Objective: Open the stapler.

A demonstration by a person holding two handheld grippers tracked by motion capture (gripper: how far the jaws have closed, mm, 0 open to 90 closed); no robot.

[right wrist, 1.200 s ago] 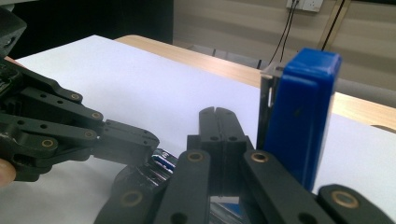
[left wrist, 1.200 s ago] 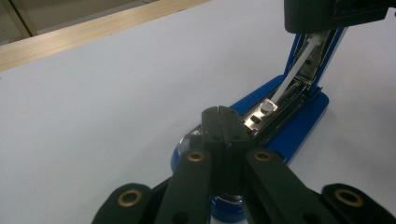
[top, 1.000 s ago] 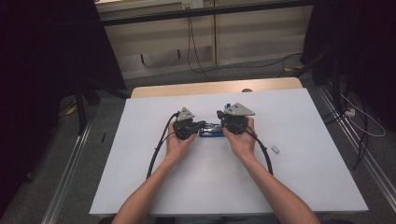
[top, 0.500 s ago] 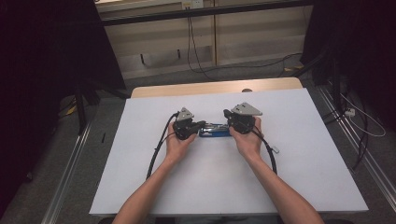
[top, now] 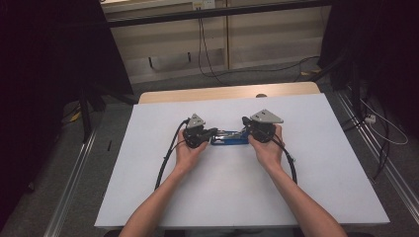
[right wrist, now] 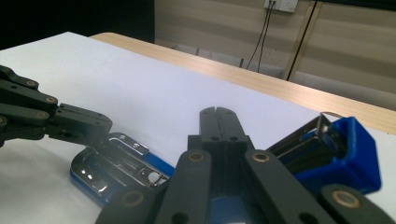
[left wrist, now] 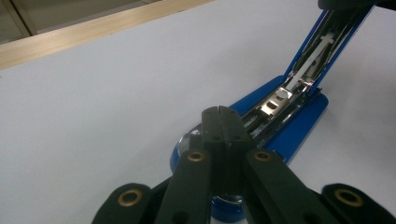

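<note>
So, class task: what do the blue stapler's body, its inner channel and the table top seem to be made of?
Stapler body: probably plastic or painted metal, with a smooth, evenly blue, slightly glossy surface. Inner channel: metal, bright chrome with mirror-like glints. Table top: a matte white sheet without reflections, possibly laminate or paper, over a pale wood-look edge.

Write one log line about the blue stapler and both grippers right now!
stapler: blue, hinged open on table | left gripper: shut, on base end | right gripper: shut, beside raised top

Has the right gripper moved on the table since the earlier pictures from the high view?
Yes. The right gripper has shifted a little toward the table's right edge and slightly nearer the person; it rests at the right end of the blue stapler.
</note>
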